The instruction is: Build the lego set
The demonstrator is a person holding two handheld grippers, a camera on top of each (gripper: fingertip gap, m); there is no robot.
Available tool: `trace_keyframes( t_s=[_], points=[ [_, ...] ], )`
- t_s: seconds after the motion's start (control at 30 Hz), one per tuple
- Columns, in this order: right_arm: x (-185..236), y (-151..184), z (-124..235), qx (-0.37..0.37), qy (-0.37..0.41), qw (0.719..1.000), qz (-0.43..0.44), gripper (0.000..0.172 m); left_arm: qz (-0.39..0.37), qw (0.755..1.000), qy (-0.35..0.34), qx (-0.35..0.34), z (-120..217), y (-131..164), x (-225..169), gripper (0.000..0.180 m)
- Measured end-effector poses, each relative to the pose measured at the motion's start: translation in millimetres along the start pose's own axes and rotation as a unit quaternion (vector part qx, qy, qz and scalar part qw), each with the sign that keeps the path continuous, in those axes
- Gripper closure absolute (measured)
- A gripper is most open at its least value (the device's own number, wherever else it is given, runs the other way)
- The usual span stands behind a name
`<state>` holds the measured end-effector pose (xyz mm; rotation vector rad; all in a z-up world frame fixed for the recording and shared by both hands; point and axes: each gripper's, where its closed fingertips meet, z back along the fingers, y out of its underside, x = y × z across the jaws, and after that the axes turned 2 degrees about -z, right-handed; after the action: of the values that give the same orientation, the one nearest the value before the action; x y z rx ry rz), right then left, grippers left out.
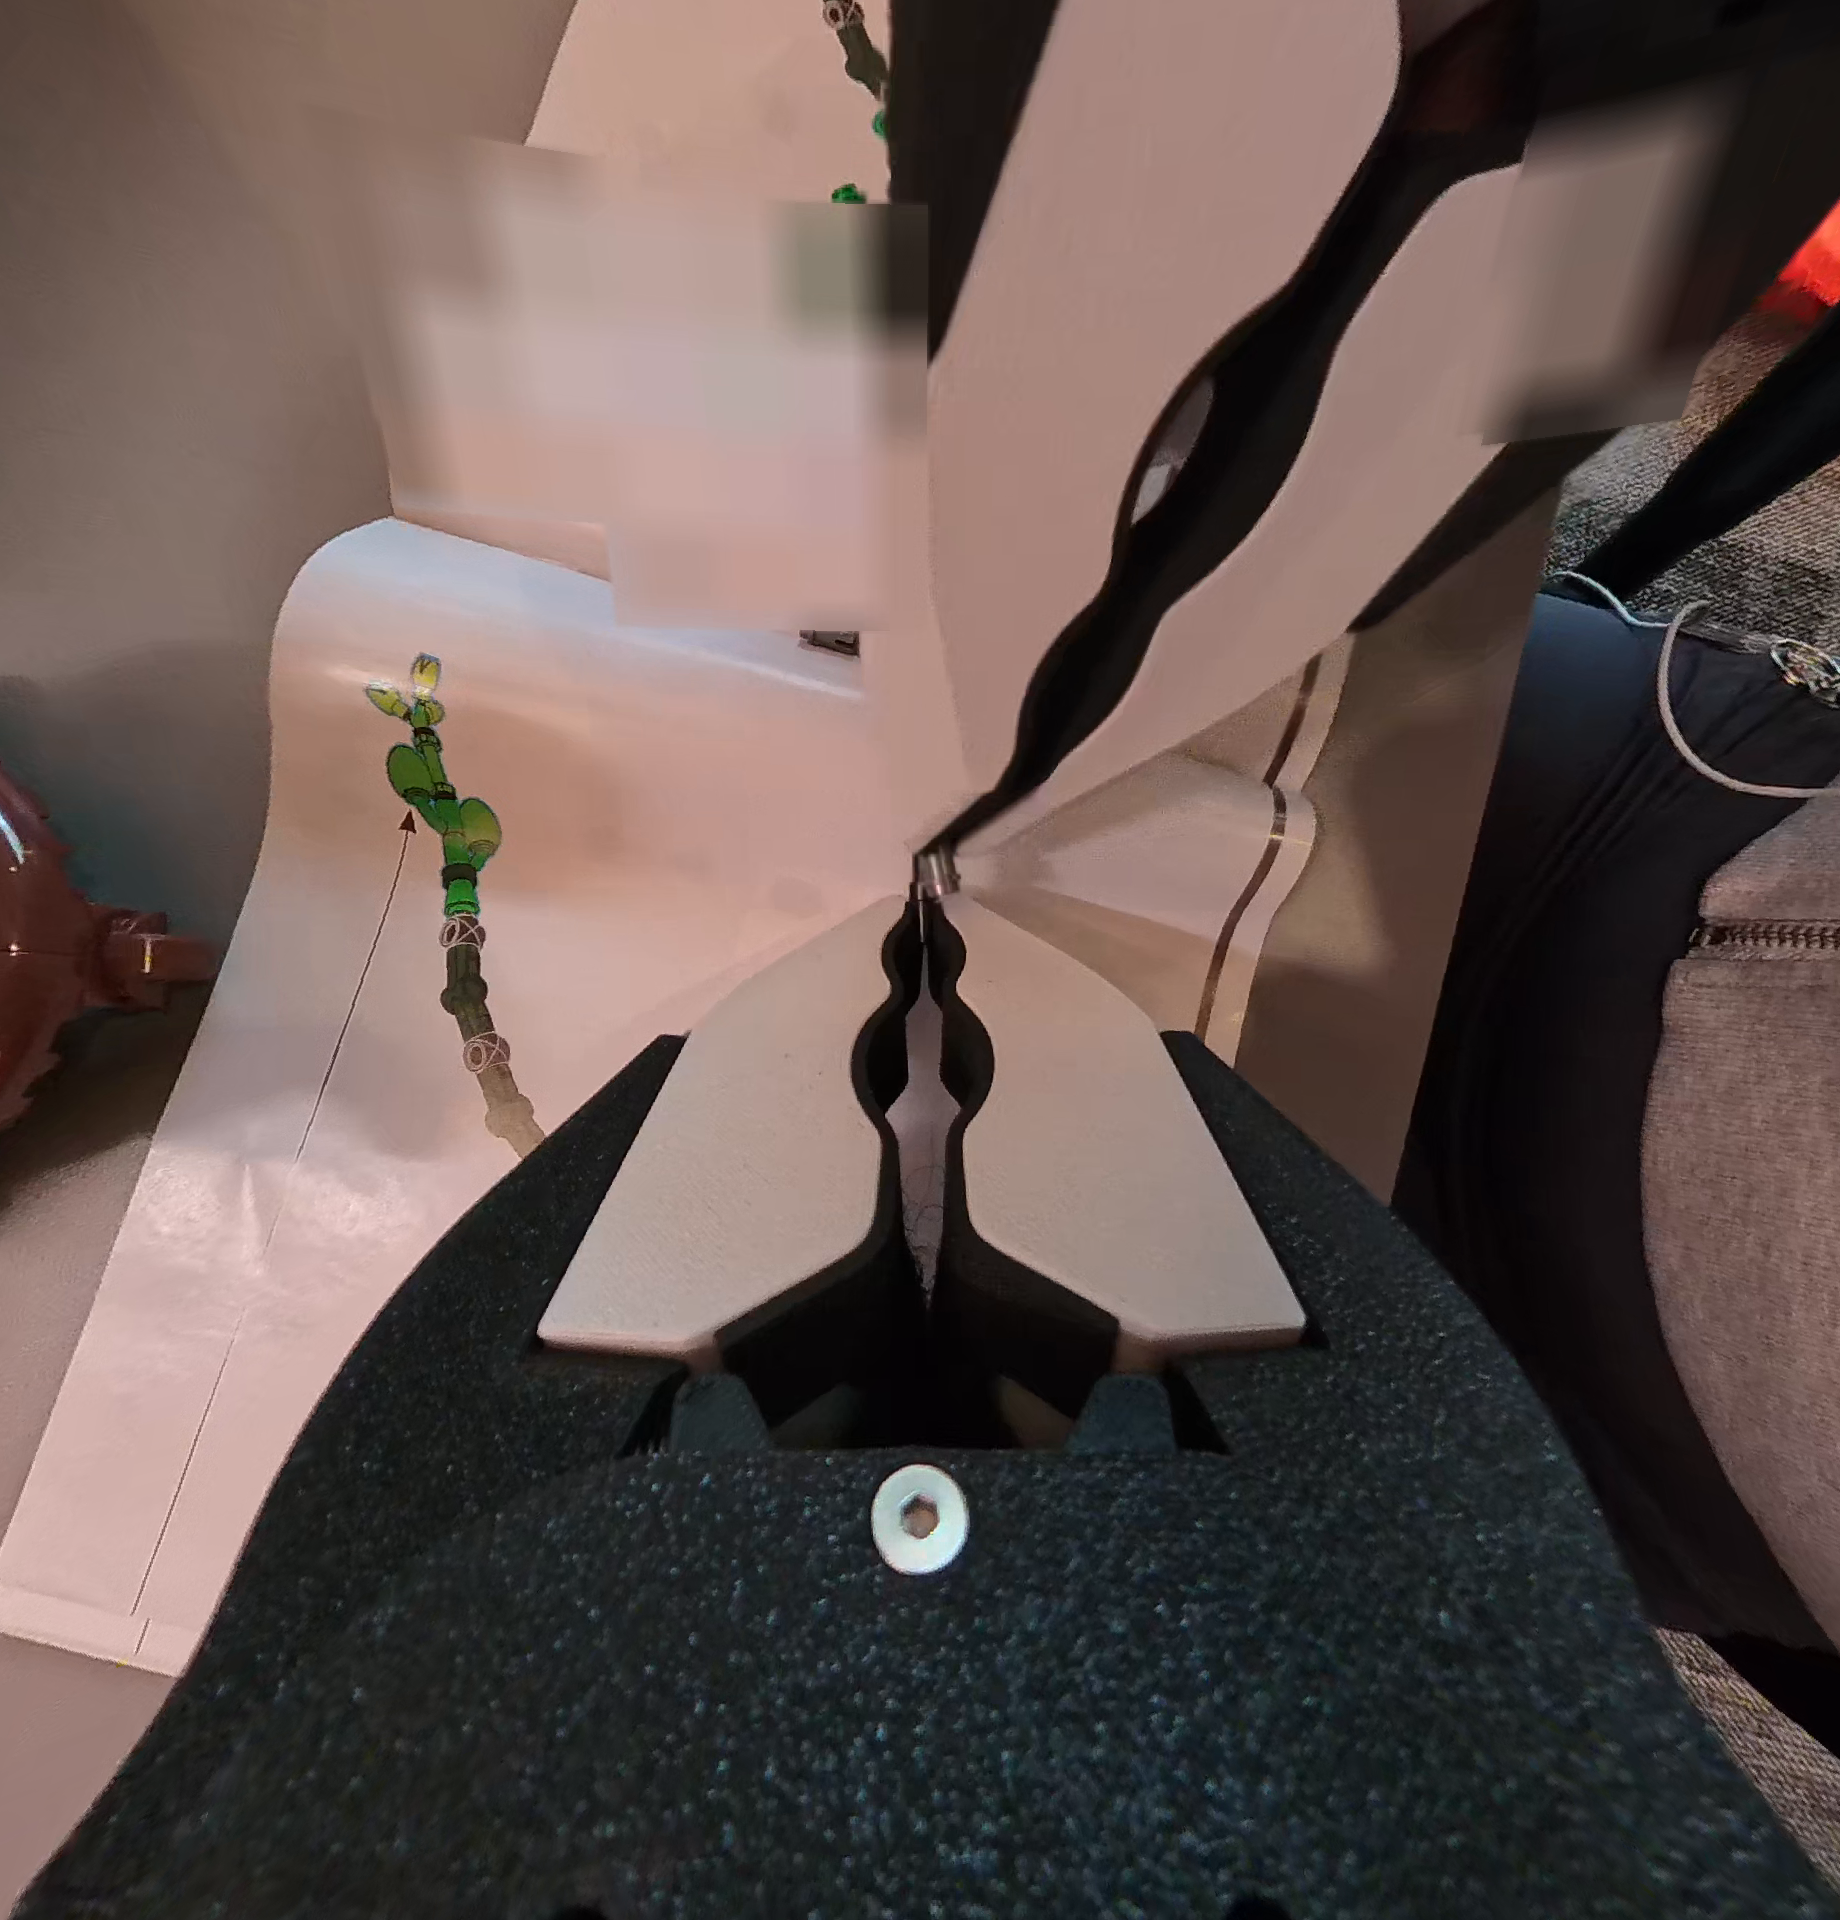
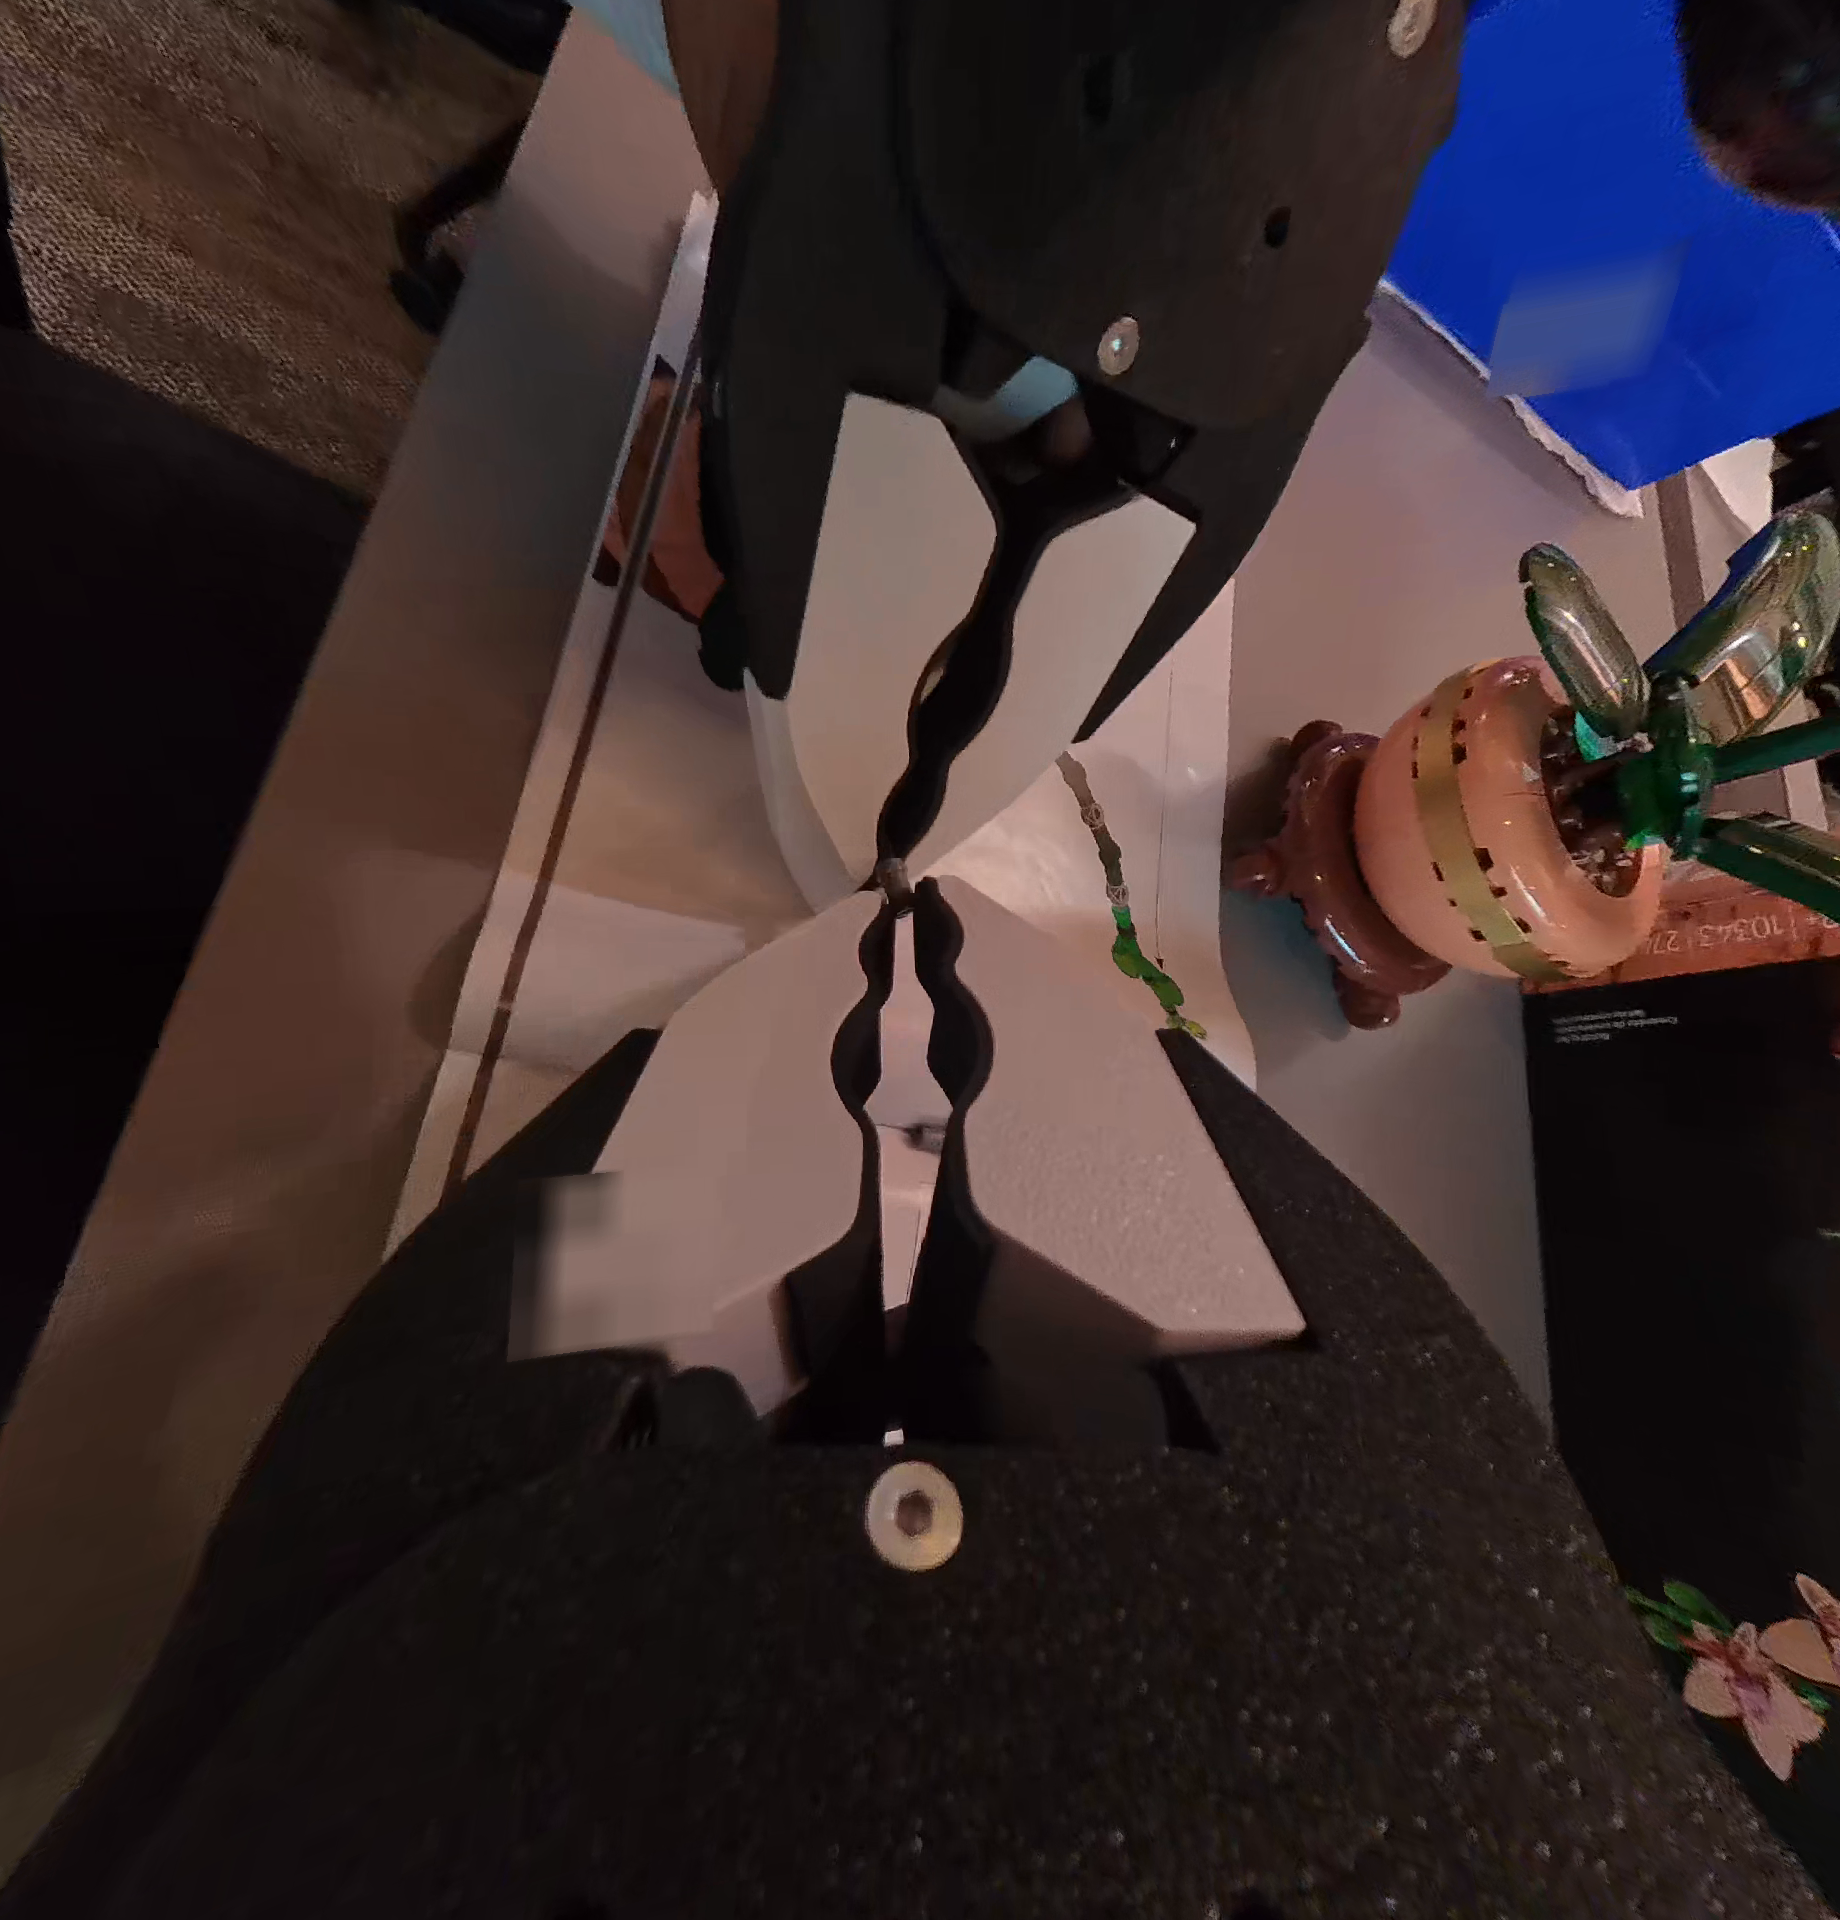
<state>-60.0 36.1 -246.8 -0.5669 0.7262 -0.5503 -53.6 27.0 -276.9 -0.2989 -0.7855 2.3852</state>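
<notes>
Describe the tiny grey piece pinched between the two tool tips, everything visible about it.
The grey piece is a tiny, short cylinder, dull grey with a slight sheen; the material cannot be told. It hangs in the air above the open booklet, touching nothing else. The right tool pinches one end between its tips. In the left wrist view, the left tool meets the piece at its other end, tips together on what looks like a thin pin. The two tools face each other tip to tip.
</notes>
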Motion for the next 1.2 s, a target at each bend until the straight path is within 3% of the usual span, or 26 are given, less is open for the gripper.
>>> trace_keyframes(
  t_s=[0.33,0.57,1.1,1.2],
  points=[
    [1.9,12.1,-0.3,-0.026,-0.045,0.996,-0.074,0.169,0.003,1.0,0.006,-0.016,0.5,0.8,-0.9,0.18],
    [-1.2,42.7,21.3,0.082,-0.061,0.993,-0.058,0.169,0.004,1.0,0.006,-0.021,0.6,0.7,-0.4,0.18],
    [2.2,7.4,7.9,-0.067,-0.076,0.99,-0.103,0.169,-0.041,0.999,0.002,-0.036,2.2,1.5,-2.9,0.18],
    [2.7,11.7,5.4,-0.055,-0.077,0.99,-0.103,0.169,-0.05,0.998,-0.002,-0.035,2.1,1.4,-3.0,0.18]
  ],
)
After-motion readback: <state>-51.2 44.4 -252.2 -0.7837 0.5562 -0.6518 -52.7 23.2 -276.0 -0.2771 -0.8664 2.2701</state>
